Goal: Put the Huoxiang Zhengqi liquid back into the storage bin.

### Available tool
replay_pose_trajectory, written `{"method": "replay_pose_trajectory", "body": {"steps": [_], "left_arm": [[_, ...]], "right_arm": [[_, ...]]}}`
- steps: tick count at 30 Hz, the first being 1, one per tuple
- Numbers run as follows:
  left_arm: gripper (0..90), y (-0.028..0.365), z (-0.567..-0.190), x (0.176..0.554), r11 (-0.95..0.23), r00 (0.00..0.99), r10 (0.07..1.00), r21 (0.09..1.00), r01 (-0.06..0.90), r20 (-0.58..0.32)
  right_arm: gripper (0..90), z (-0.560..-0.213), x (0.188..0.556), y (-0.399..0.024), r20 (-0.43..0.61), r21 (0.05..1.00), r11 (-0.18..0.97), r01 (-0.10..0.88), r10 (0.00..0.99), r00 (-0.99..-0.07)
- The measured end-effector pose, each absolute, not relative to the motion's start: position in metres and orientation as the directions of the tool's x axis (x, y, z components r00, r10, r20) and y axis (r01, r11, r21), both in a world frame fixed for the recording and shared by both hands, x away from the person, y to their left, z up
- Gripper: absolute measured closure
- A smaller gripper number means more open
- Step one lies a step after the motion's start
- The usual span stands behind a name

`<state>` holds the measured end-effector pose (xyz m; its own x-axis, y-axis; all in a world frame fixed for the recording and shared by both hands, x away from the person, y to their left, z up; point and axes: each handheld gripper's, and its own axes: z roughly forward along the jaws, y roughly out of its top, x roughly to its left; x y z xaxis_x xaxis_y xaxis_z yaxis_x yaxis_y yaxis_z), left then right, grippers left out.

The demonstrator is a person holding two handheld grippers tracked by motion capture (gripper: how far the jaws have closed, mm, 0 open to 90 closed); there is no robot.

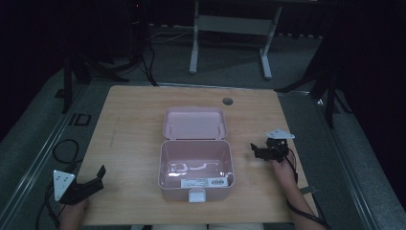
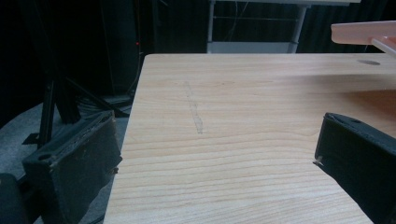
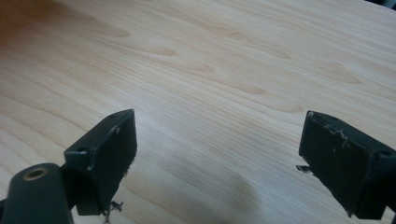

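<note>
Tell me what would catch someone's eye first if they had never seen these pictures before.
The eye goes first to the pink box standing open in the middle of the wooden table, its lid folded back and a white label on its inside front wall. Next come the two black grippers: the left gripper at the near left corner and the right gripper just right of the box, both with jaws apart.

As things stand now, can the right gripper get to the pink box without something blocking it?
Probably yes. The right gripper sits with open jaws beside the box, on its right, and bare table lies between them. The lid is swung back, so the inside looks reachable from above too.
</note>
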<state>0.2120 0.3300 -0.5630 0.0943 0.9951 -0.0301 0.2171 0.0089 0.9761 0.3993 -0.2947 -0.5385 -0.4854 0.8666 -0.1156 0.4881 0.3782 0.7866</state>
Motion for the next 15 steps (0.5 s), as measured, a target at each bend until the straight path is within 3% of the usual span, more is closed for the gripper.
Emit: {"method": "replay_pose_trajectory", "body": {"steps": [15], "left_arm": [[0.4,0.33,-0.563,0.212,0.007,0.093,0.995,0.976,0.216,-0.028]], "right_arm": [[11.4,-0.541,0.386,-0.334,-0.093,0.817,0.321,0.479,0.893,-0.44]]}}
